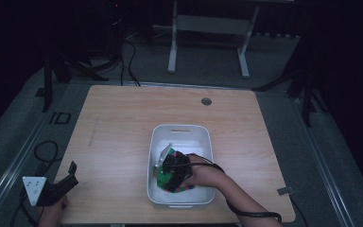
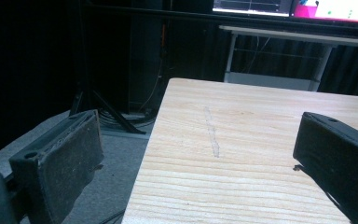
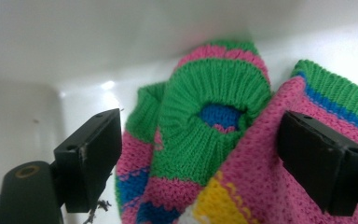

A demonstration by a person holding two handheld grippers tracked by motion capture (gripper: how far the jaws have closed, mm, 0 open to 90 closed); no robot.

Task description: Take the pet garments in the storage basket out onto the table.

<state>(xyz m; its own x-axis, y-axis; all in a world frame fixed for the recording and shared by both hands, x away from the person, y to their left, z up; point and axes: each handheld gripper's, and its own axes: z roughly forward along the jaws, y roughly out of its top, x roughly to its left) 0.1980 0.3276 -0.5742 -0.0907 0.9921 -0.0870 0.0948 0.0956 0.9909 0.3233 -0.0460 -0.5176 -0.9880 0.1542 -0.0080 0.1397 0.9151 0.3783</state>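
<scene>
A wooden table (image 1: 123, 123) takes up the middle of the high view. Just right of centre, toward the lower edge, a white plastic tub (image 1: 182, 134) stands on it. In the tub's lower half lies a knitted garment (image 1: 163, 179) striped in pink, green, blue and yellow; in the right gripper view (image 3: 214, 135) its green ribbed cuff bunches against the tub's white wall at the frame's centre. The right gripper (image 1: 172, 166) reaches down into the tub over the knit, its jaws spread wide on either side of the cuff, holding nothing. The left gripper (image 1: 62, 184) rests at the lower left corner of the table, well apart from the tub, jaws spread over bare wood.
</scene>
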